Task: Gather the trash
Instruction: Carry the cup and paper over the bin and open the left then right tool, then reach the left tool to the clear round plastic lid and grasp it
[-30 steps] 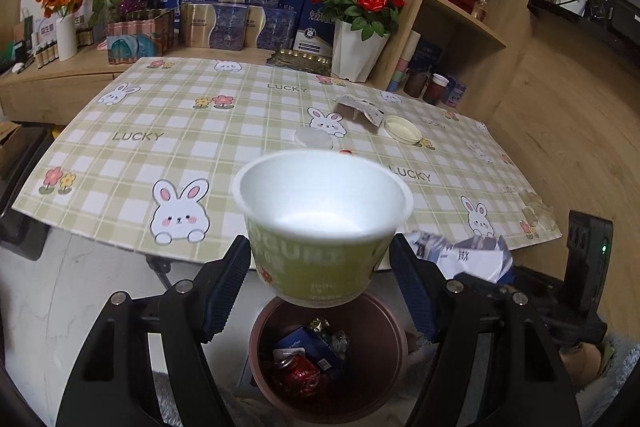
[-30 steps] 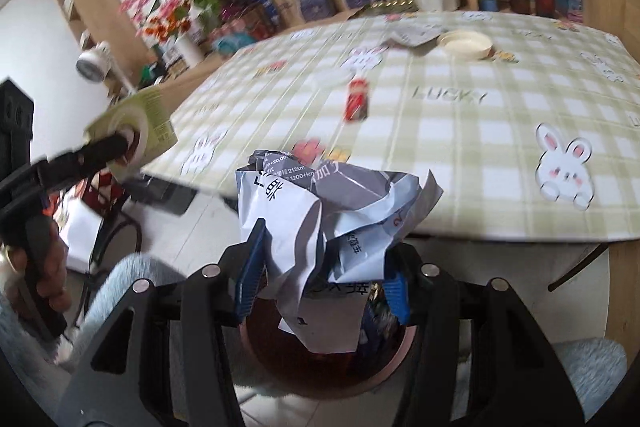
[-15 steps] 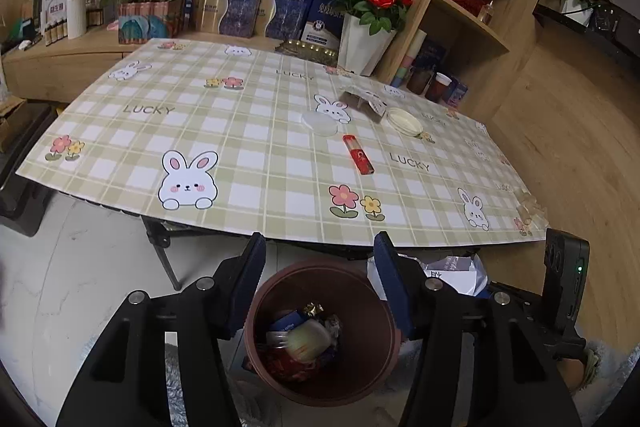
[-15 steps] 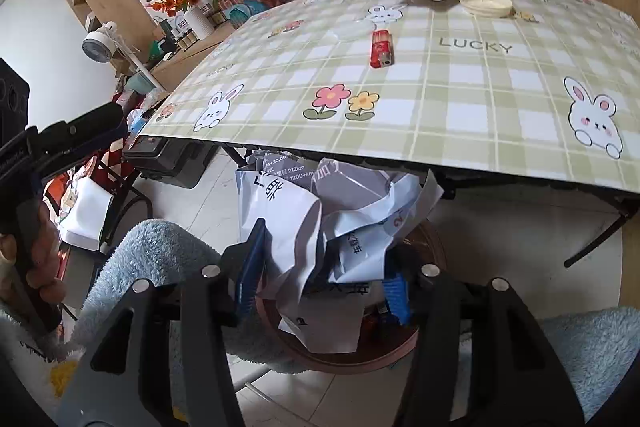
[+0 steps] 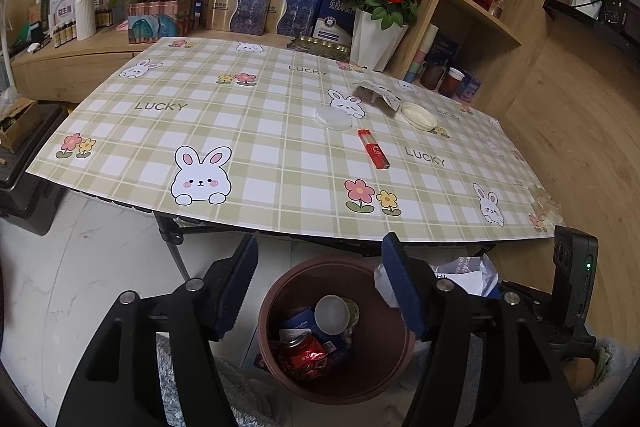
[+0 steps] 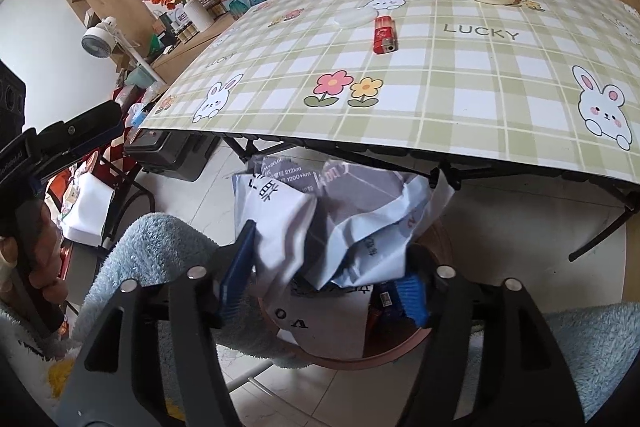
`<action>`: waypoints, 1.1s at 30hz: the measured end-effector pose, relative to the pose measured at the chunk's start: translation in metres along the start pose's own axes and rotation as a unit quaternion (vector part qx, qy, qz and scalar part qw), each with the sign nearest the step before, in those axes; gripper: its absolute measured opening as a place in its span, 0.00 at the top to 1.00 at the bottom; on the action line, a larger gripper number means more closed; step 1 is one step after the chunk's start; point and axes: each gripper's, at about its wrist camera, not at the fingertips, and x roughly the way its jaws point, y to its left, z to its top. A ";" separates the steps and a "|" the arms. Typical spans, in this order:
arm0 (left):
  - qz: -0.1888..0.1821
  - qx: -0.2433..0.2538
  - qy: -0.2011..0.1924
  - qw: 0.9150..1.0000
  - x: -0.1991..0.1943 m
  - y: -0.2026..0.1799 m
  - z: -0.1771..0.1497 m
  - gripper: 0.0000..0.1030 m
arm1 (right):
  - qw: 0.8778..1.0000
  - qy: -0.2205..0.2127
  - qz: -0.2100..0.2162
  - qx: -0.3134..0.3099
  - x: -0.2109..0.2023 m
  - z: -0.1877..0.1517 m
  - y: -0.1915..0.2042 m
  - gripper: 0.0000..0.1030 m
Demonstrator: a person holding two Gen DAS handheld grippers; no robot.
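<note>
On the table (image 5: 280, 155) lie a red lighter (image 5: 373, 149), a clear lid (image 5: 333, 117) and a cream lid (image 5: 419, 114). The brown bin (image 5: 384, 379) below holds a cup (image 5: 335, 313). The left gripper (image 5: 316, 291) angles down over it, jaws opening, empty. The right gripper (image 6: 324, 279) angles down, jaws opening around crumpled paper (image 6: 340, 223) above the bin.

Brown round bin (image 5: 334, 331) on the floor under the table edge, holding a green cup (image 5: 335, 313) on its side, open mouth up, beside a crushed red can (image 5: 302, 354) and blue wrappers. Crumpled white-grey printed paper (image 6: 340, 227) above the bin. Red lighter (image 5: 373, 149) flat on the checked tablecloth.
</note>
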 end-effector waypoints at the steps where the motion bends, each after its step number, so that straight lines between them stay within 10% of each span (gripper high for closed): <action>1: 0.001 0.000 0.000 1.000 0.000 0.000 0.000 0.33 | 1.000 0.001 0.000 -0.002 0.000 0.000 0.001 0.29; 8: -0.006 0.005 0.002 1.000 0.001 -0.003 -0.002 0.13 | 1.000 -0.011 -0.015 -0.009 -0.003 0.002 0.002 0.06; 33: 0.026 0.003 0.020 0.999 0.033 0.002 0.009 0.07 | 0.993 -0.062 -0.090 0.044 -0.028 0.032 -0.057 0.06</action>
